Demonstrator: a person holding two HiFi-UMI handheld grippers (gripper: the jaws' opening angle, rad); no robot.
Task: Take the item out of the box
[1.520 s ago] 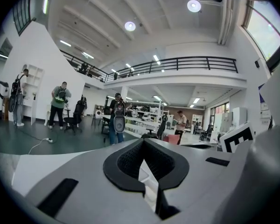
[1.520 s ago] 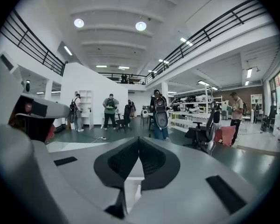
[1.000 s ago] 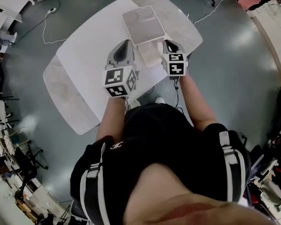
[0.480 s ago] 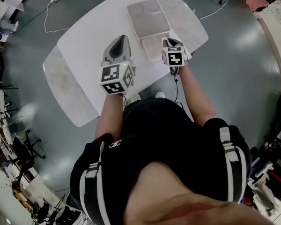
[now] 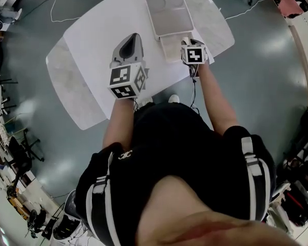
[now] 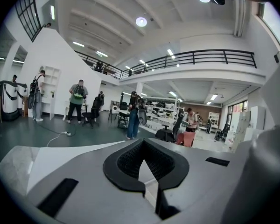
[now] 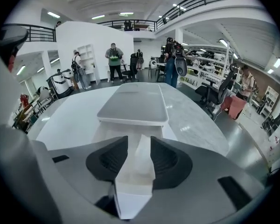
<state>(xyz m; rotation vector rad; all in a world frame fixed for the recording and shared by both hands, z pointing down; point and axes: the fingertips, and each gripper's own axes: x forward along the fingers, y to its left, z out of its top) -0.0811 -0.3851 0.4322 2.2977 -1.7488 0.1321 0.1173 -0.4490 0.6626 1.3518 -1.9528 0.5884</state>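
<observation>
A flat pale grey box (image 5: 168,13) lies at the far side of the white table (image 5: 100,27); a white part (image 5: 169,49) sticks out from its near end. My right gripper (image 5: 187,39) is at the right of that white part. In the right gripper view a white item (image 7: 139,164) lies between the jaws, whose pads stand apart as they open, and the grey box (image 7: 133,107) is just beyond. My left gripper (image 5: 129,39) hovers over bare table left of the box, shut and holding nothing.
A white cable (image 5: 59,12) trails over the grey floor beyond the table's left end. A marbled leaf (image 5: 66,94) of the table reaches toward the left. Several people and desks (image 6: 79,101) stand far off in the hall.
The right gripper's jaws have spread apart around the white item. The left gripper now sits farther left of the box than a second ago.
</observation>
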